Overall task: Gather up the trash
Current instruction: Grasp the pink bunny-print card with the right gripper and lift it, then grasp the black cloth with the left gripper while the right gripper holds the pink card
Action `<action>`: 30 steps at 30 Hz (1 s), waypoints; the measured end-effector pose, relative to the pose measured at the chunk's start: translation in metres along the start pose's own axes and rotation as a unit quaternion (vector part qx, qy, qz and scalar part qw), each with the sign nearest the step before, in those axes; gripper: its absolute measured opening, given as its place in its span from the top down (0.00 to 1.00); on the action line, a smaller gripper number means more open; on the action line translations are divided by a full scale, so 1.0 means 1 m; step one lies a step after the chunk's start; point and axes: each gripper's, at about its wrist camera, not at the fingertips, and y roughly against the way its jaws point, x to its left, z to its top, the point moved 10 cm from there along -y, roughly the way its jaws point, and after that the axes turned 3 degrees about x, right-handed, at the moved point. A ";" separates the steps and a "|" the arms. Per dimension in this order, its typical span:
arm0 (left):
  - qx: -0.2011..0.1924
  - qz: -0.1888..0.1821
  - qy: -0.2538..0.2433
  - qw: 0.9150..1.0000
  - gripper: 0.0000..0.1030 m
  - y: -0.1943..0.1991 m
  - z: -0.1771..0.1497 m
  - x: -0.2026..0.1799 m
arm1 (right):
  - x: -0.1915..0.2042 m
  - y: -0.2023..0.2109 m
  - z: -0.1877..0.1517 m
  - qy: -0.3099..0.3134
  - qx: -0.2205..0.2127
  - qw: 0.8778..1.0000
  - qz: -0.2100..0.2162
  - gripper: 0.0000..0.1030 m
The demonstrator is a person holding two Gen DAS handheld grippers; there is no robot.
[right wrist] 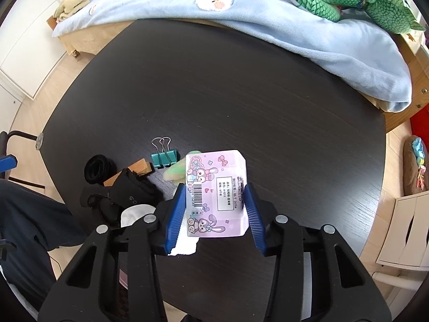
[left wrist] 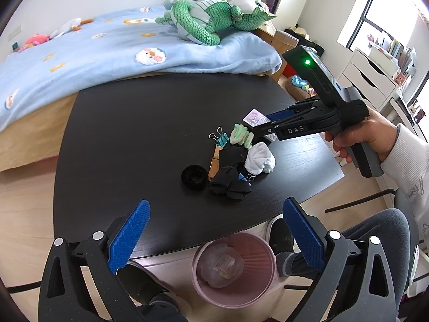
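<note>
Pink pencil-cap packet [right wrist: 217, 193], light and crushable, sits pinched at its side edges by the right gripper [right wrist: 217, 209]; left gripper [left wrist: 214, 234] gapes empty.

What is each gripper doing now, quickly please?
Left gripper: open, holding nothing.
Right gripper: jaws closed on the pink packet.

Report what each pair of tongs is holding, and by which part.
The right tongs clamp the pink cartoon wrapper by its two long side edges, near its lower half. The left tongs stand open and hold nothing.
</note>
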 end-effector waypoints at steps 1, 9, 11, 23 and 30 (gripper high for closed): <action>0.000 0.001 -0.001 1.000 0.07 0.000 0.000 0.000 | -0.001 0.002 0.000 -0.003 -0.002 1.000 0.001 0.58; 0.002 0.006 -0.008 1.000 0.07 -0.004 0.010 -0.001 | -0.014 0.027 -0.005 -0.040 -0.034 0.999 0.005 0.59; 0.005 0.007 -0.011 1.000 0.07 -0.007 0.013 0.000 | -0.015 0.033 -0.004 -0.048 -0.042 0.998 0.007 0.59; 0.088 0.018 0.057 0.994 0.07 -0.055 0.026 0.035 | -0.007 0.052 -0.008 -0.056 -0.065 0.996 0.014 0.59; 0.134 0.034 0.100 0.985 0.08 -0.088 0.025 0.050 | -0.010 0.053 -0.014 -0.059 -0.066 0.996 0.016 0.59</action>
